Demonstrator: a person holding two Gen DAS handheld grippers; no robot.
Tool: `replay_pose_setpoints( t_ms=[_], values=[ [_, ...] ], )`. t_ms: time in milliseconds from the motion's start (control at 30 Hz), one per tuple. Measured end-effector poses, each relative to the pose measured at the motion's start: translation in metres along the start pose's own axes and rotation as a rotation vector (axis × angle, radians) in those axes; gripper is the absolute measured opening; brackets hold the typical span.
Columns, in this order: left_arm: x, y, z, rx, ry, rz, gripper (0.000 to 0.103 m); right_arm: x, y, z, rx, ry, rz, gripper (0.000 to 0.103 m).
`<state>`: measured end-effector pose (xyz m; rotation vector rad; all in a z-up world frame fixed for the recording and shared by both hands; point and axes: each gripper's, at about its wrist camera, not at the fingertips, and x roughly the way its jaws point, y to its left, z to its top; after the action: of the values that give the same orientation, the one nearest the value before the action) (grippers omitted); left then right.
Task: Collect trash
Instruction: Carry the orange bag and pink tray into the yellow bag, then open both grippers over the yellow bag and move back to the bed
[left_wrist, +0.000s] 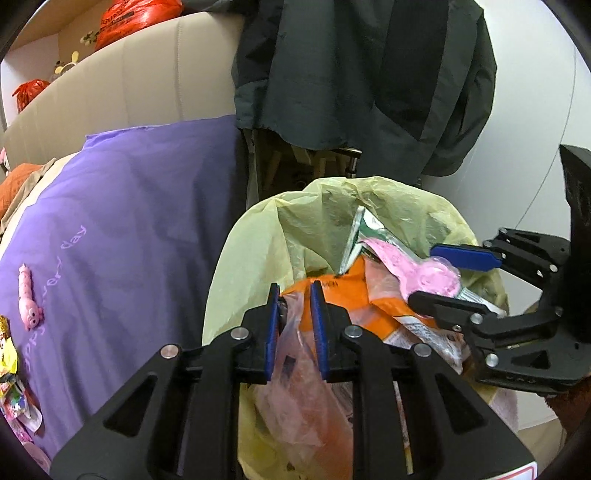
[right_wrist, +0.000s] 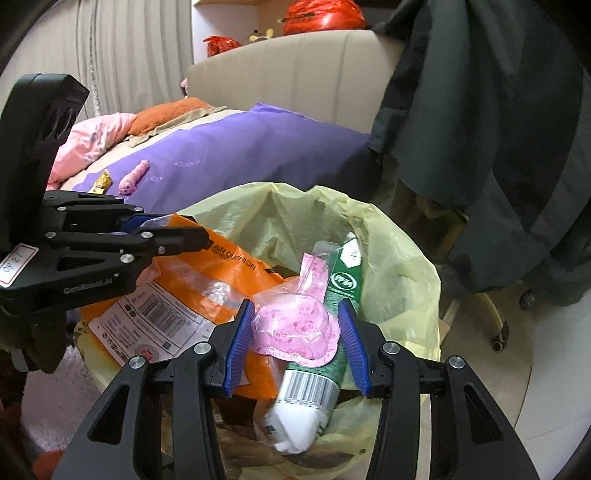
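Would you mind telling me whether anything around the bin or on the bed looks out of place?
A gold wrapper lies on the purple bedcover beside a pink toy, and colourful wrappers sit at the cover's edge; trash not yet collected. The yellow-lined bin is heaped with packaging up to its rim.

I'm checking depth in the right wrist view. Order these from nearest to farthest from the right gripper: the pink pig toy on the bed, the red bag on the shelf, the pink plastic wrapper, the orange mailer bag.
1. Pink plastic wrapper, between the right gripper fingers.
2. Orange mailer bag, left, in the bin.
3. Pink pig toy, on the purple bedcover.
4. Red bag, top, behind the headboard.
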<state>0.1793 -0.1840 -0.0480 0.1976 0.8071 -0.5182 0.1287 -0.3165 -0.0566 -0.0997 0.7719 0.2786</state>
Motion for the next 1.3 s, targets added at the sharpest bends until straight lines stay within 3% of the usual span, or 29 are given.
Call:
replay_pose_setpoints(
  t_ms=[467, 633, 767, 833, 900, 933, 1067, 1300],
  values=[
    [0.005, 0.018, 0.019, -0.065, -0.032, -0.009, 0.016, 0.004, -0.001, -0.002, 0.035, 0.000, -0.007, 0.045],
    [0.004, 0.023, 0.021, -0.106, -0.023, -0.069, 0.017, -0.005, -0.006, -0.002, 0.059, -0.018, -0.003, 0.045],
    [-0.001, 0.029, 0.016, -0.161, -0.017, -0.149, 0.025, -0.013, -0.008, -0.003, 0.083, -0.028, 0.018, 0.045],
    [-0.005, 0.033, 0.013, -0.189, -0.003, -0.191, 0.029, -0.016, -0.008, -0.003, 0.089, -0.032, 0.020, 0.054],
    [-0.010, 0.039, 0.011, -0.216, -0.006, -0.204, 0.042, -0.020, -0.008, -0.004, 0.098, -0.047, 0.025, 0.059],
    [-0.014, 0.041, 0.010, -0.230, -0.012, -0.201, 0.050, -0.022, -0.007, -0.003, 0.098, -0.047, 0.021, 0.059],
    [-0.038, 0.053, 0.006, -0.274, -0.065, -0.174, 0.061, -0.029, -0.002, 0.000, 0.088, -0.056, -0.017, 0.059],
    [-0.095, 0.088, -0.023, -0.324, -0.153, -0.025, 0.065, -0.050, 0.026, 0.018, 0.052, -0.110, 0.011, 0.059]
  ],
)
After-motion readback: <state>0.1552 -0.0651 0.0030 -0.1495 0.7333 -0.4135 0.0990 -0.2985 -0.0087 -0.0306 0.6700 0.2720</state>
